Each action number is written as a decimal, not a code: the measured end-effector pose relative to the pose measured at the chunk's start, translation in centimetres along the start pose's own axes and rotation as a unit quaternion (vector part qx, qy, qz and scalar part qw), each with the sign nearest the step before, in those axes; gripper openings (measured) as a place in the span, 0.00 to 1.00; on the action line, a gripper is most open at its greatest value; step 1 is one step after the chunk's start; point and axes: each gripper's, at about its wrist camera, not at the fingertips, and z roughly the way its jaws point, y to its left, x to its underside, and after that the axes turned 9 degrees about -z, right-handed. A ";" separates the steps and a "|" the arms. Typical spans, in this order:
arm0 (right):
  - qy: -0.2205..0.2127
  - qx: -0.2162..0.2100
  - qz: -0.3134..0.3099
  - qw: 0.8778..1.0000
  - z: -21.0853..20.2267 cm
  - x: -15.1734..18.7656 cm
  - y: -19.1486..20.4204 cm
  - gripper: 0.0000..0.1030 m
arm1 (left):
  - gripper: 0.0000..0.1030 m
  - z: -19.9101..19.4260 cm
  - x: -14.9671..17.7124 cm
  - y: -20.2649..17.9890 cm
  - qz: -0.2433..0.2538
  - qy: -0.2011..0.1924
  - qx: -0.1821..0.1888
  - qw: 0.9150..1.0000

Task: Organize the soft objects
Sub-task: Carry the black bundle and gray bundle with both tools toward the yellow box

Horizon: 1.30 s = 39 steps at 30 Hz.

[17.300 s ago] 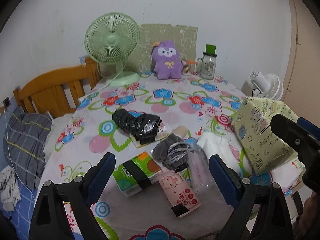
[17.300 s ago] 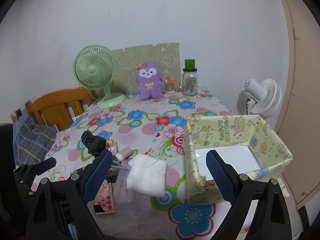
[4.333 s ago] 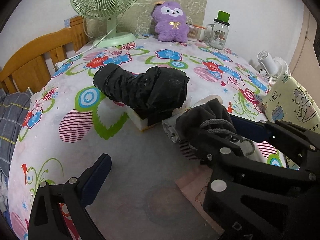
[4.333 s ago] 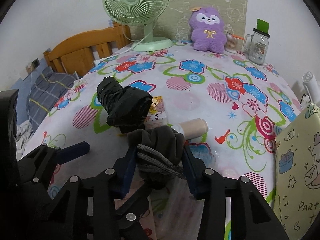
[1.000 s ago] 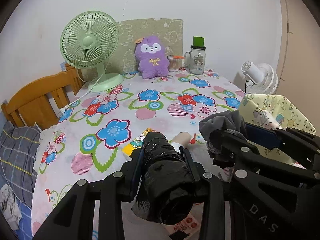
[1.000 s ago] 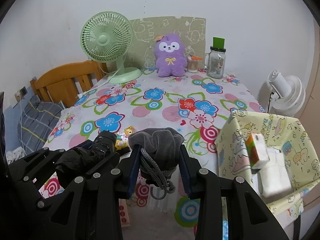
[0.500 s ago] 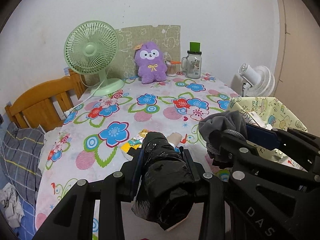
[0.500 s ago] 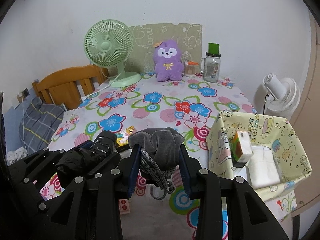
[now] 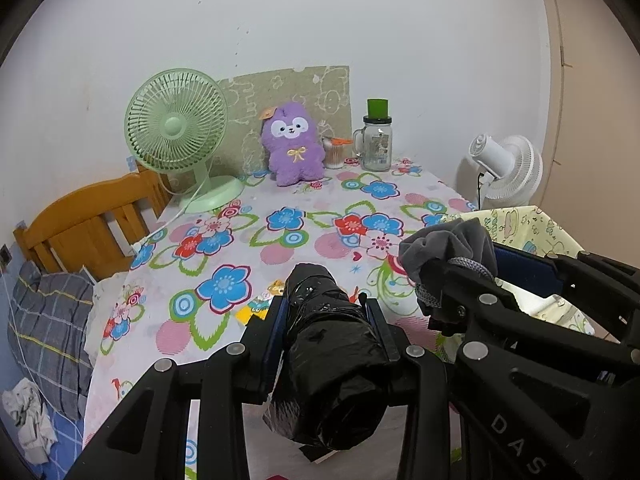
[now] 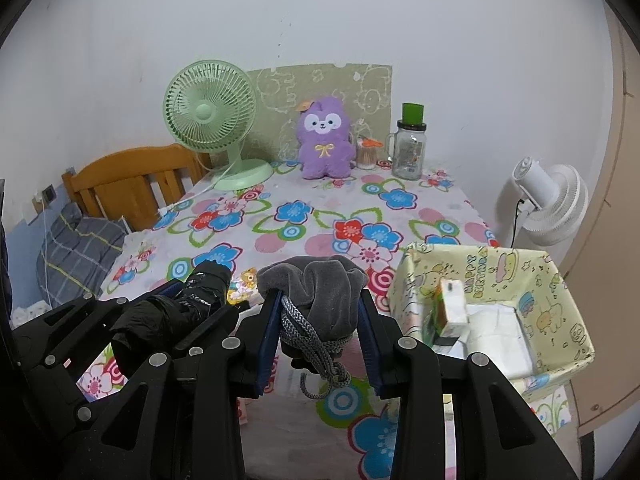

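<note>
- Right now the left gripper (image 9: 326,314) jaws are clamping narrow on a black plastic-wrapped bundle (image 9: 328,364); it is sticking out past both ends of the jaws and hanging clear of the bench (image 10: 328,208).
- Right gripper (image 10: 318,316) jaws are pinching a grey drawstring pouch (image 10: 316,292); its braided cord (image 10: 316,354) is dangling below the jaws, well above the cloth.
- Both grippers are sitting side by side, left one just beside the right in the right wrist view, both angled down over the near bench edge.
- Yellow patterned box (image 10: 560,280) is sitting at the right bench edge, near the right gripper; the pouch is not over it yet.
- Box is already holding a tissue pack (image 10: 448,312) on end and a white folded cloth (image 10: 496,328).
- Judging progress: roughly halfway. Two soft items binned, two in the air, so the drop into the box is what's pending.
- Small flat packets (image 10: 242,284) are lying on the bench below the grippers, partly hidden; probably still to sort.
- Purple plush (image 10: 326,138) is sitting at the far wall between the green fan (image 10: 212,108) and the jar (image 10: 410,156); can't tell whether it is in scope.
</note>
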 end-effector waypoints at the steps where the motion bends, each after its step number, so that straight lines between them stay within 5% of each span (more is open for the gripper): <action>1: -0.001 0.001 -0.001 1.000 -0.2 0.0 0.0 0.39 | 0.38 -0.1 0.0 -0.1 0.000 0.000 0.000 1.000; 39: -0.009 0.048 0.015 0.999 -2.5 -0.4 -9.0 0.39 | 0.38 0.4 -2.4 -8.8 0.026 -0.016 0.048 0.998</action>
